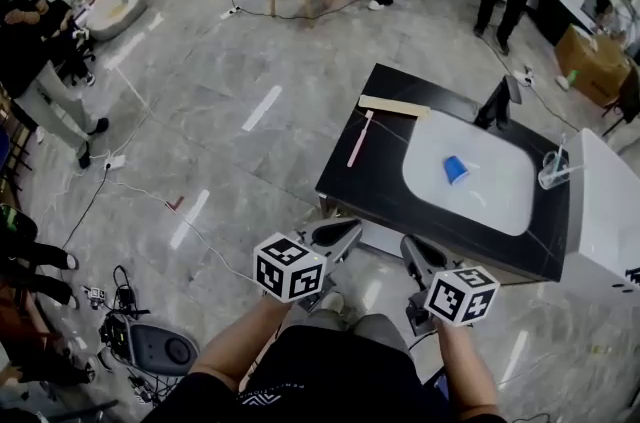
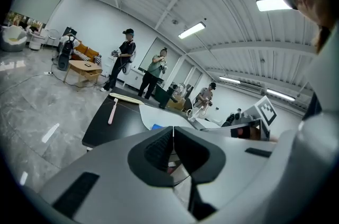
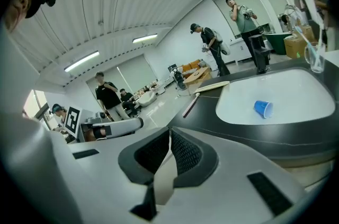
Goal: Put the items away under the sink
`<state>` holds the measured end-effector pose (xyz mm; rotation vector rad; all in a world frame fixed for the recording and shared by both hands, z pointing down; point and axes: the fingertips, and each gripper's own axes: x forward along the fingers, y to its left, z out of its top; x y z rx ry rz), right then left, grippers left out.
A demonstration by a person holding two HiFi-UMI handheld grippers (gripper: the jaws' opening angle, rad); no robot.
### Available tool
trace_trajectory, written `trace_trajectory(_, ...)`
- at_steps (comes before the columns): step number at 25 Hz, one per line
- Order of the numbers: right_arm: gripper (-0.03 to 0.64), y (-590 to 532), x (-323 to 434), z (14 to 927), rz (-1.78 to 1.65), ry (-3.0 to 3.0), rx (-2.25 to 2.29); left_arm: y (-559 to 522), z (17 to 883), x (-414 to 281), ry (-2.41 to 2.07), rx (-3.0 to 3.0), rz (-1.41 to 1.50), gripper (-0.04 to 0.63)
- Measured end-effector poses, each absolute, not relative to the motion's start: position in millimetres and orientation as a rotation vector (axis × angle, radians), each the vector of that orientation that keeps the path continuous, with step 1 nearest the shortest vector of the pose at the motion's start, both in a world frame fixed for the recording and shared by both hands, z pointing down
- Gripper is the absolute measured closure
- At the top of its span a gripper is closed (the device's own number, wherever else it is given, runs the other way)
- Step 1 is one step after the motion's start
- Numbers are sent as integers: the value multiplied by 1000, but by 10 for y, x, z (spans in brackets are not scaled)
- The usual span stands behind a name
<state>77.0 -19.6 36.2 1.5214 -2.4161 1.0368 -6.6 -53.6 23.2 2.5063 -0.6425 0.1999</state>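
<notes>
A black counter (image 1: 380, 173) holds a white sink basin (image 1: 500, 201). A blue cup (image 1: 456, 169) lies on its side in the basin, also seen in the right gripper view (image 3: 262, 108). A pink toothbrush (image 1: 359, 139) and a cream flat stick (image 1: 393, 106) lie on the counter's left part. My left gripper (image 1: 350, 228) hangs just short of the counter's near edge, its jaws shut and holding nothing (image 2: 173, 128). My right gripper (image 1: 410, 244) is beside it, also shut and holding nothing (image 3: 169, 131). The space under the sink is hidden.
A black faucet (image 1: 497, 103) stands at the basin's far rim and a clear glass (image 1: 553, 171) with a brush at its right. A white unit (image 1: 610, 211) adjoins the counter. People stand beyond; cables and a device (image 1: 150, 346) lie on the floor at left.
</notes>
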Motion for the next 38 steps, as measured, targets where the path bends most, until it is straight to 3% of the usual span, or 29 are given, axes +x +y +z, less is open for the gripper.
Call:
trace_trajectory(22,580,-1485,1140,561,996,-2425,1295,-1802,525,358,-878,2437,245,586)
trace_trajectory(38,580,-2172,1266,847,1031,-2412,1139,-2483,947,469,-1039,2355,483,585)
